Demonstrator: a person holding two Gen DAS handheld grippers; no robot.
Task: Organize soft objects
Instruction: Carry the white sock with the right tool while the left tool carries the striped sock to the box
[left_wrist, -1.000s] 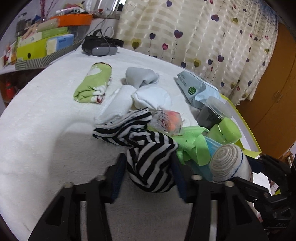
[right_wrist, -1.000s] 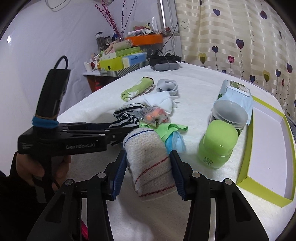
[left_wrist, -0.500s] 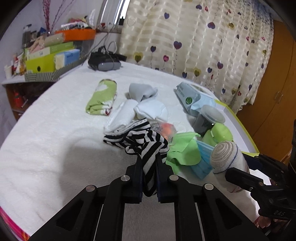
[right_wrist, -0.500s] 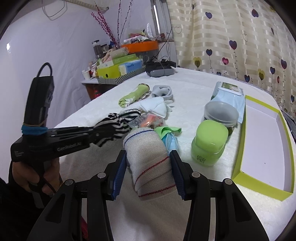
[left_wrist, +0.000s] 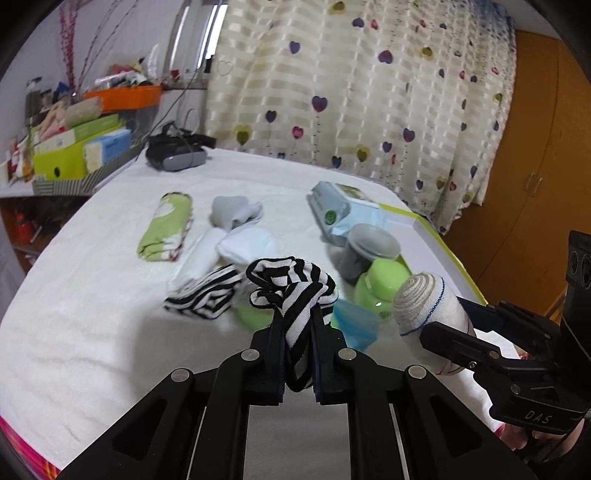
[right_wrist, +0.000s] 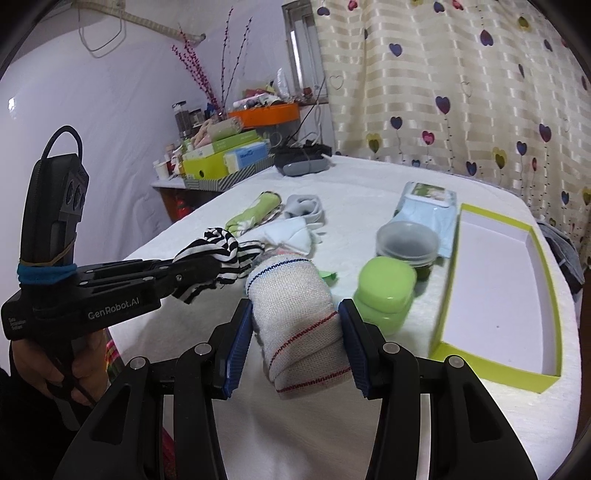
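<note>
Striped sock lower end hidden between left hand-held gripper fingers

A green jar stands on the white bedcover, just beside a clear tub with a grey lid. Behind the tub lies a wipes pack. To the right sits an open box with lime-green walls — white inside. At the far end rests a dark headset, possibly a VR one. A side shelf carries boxes and an orange tray — beyond hangs a heart-print curtain, next to a wooden wardrobe.
</note>
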